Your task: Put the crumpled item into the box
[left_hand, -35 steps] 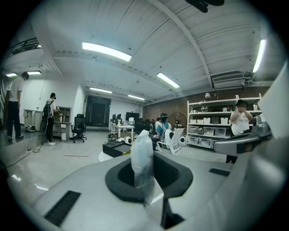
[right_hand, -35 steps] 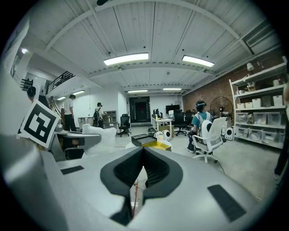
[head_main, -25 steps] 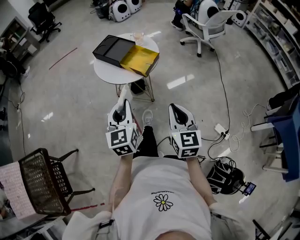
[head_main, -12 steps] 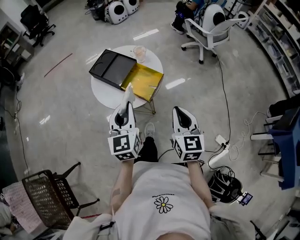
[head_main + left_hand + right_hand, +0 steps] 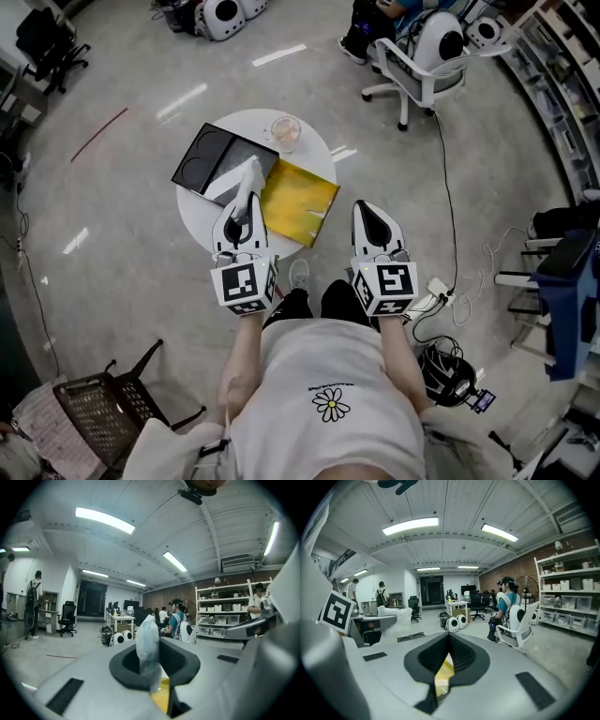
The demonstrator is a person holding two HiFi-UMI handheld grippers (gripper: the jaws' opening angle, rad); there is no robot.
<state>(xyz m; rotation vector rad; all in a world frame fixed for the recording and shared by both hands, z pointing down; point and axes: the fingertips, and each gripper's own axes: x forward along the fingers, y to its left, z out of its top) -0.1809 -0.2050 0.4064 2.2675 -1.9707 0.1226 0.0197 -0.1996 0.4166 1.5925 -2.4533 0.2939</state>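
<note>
In the head view a round white table carries an open box, with a black half on the left and a gold half on the right. My left gripper is shut on a crumpled clear plastic item, which sticks up out of the jaws over the seam between the two halves. The left gripper view has the crumpled item upright between the pads, with gold below it. My right gripper hangs beside the table's right edge, shut and holding nothing; gold shows through its narrow slit.
A clear cup stands on the far side of the table. A white office chair is at the back right. Cables and a power strip lie on the floor at the right. A wire basket chair stands at the lower left.
The person has walked up to the table. It has slid from well ahead to just under the grippers, and the left gripper with the crumpled item now hangs over the box.
</note>
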